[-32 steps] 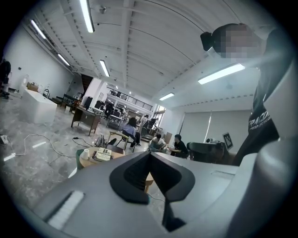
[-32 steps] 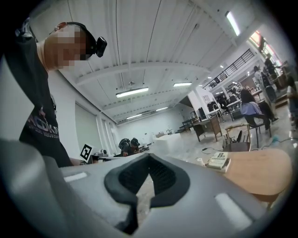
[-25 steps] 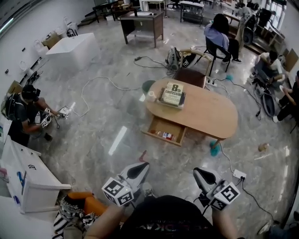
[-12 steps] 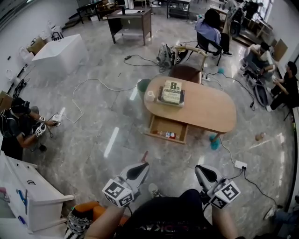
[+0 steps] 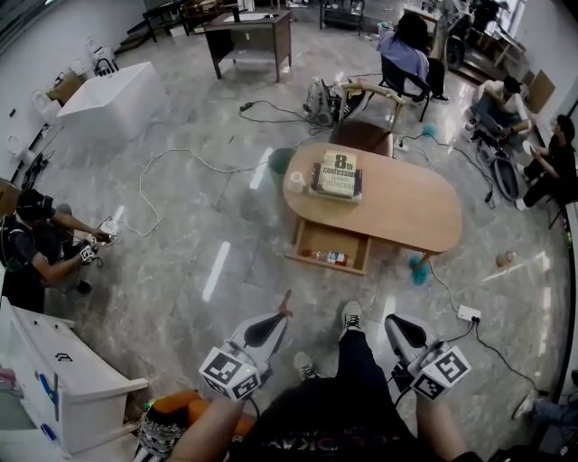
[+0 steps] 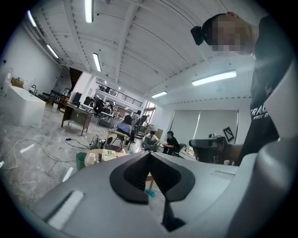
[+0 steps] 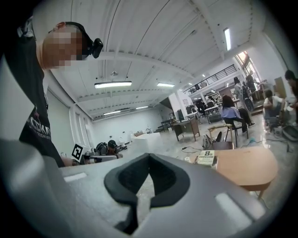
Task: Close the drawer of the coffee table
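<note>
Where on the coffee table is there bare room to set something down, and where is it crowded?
Free: the oval wooden coffee table's top from the stacked books to its right end. Crowded: its left end, with books and a white cup.

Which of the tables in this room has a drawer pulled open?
The oval wooden coffee table with the book on top: its drawer sticks out toward the camera. The dark desk and white table show no open drawer.

Pale tan wood on coffee table (image 5: 411, 217) and drawer (image 5: 316, 236). Grey veined marble floor (image 5: 163, 262). Grey left gripper (image 5: 274, 320) and right gripper (image 5: 397, 327), black pads, black-and-white square markers. Teal bin (image 5: 281, 162).
</note>
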Available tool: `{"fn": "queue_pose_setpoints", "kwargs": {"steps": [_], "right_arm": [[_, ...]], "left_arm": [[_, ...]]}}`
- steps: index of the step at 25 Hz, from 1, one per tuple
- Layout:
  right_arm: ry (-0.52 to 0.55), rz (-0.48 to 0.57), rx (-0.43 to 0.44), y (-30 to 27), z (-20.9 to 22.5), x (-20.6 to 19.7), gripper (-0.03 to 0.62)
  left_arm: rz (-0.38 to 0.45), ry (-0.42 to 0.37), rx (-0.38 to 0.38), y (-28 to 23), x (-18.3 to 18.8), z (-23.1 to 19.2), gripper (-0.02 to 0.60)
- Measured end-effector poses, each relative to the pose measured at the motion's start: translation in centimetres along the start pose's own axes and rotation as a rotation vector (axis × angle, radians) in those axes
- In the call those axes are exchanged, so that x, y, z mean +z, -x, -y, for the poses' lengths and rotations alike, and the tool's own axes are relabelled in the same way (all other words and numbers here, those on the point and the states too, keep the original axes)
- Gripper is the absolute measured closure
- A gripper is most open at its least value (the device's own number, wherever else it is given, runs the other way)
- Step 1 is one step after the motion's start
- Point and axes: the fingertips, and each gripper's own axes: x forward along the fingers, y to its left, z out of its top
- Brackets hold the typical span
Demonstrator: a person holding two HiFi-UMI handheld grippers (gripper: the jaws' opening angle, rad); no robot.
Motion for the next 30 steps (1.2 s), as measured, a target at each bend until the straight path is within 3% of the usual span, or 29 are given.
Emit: {"fn": "queue_pose_setpoints", "kwargs": {"steps": [10,16,30], "right_arm": [[0.017,-0.004,0.052,-3.9,2.5,0.9,0.594],[-0.014,-0.03,0.067,-6.5,5.9,0.0,0.594],[-0.049,-0.023,0.074,-12.5,16.1,-3.9,0.594]], "left_arm": [[0.004,-0.036,0.072,-1.1,0.6,-2.4,0.575],[-0.034,-0.048,0.105,-3.7,0.4,-3.9,0.575],[-0.126,-0.041,0.106,-13.8,-4.7,-9.7,0.575]]}}
